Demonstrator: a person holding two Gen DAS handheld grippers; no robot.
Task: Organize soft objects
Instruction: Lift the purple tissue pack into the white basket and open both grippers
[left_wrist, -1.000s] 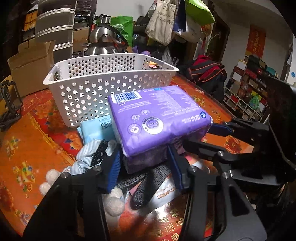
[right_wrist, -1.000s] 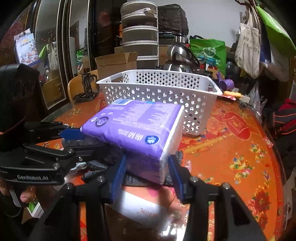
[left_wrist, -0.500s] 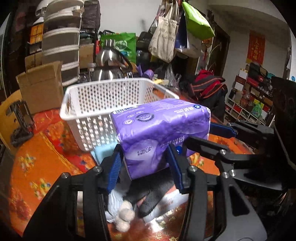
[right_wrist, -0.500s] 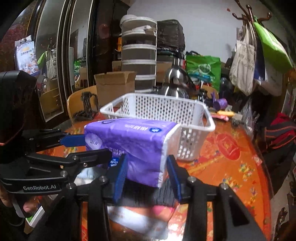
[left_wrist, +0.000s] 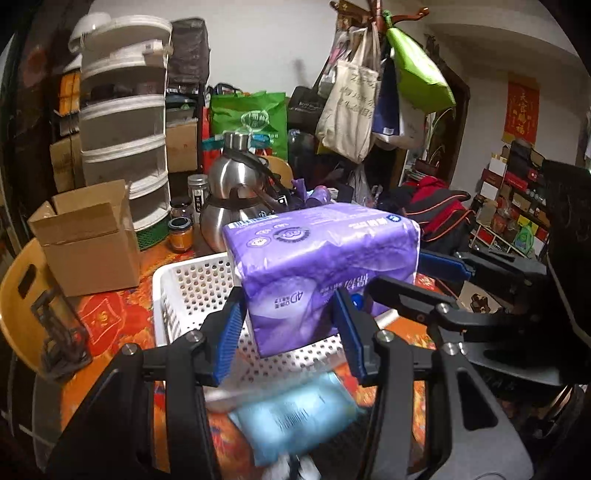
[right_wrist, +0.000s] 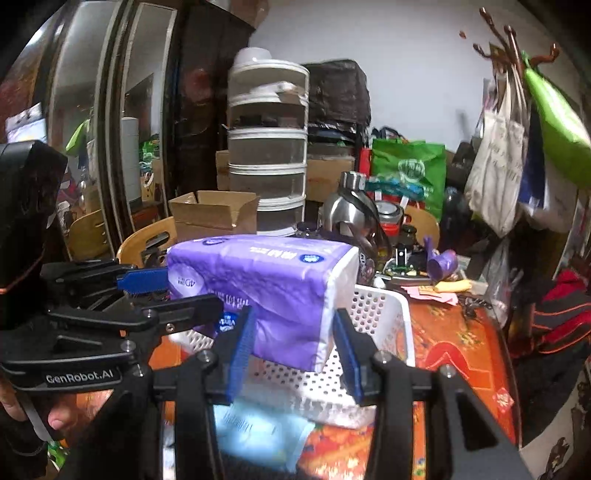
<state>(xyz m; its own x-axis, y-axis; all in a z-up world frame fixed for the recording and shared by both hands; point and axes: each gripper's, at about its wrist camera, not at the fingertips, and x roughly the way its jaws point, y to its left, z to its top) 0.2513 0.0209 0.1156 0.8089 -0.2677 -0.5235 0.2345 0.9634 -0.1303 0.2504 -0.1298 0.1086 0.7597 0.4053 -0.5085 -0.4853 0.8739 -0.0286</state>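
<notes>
Both tools, left tool and right tool, clamp the purple pack above the white basket, hiding its far side; the blue packet below is blurred.

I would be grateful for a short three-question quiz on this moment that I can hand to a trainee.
1. True or false: the purple pack rests on the floor of the white basket.
2. Which holds the pack? A) only the left gripper B) only the right gripper C) both grippers, one at each end
3. Fill in: the light blue packet lies on the table in front of the ______.

Key
1. False: the pack is in the air above the basket.
2. C
3. basket
</notes>
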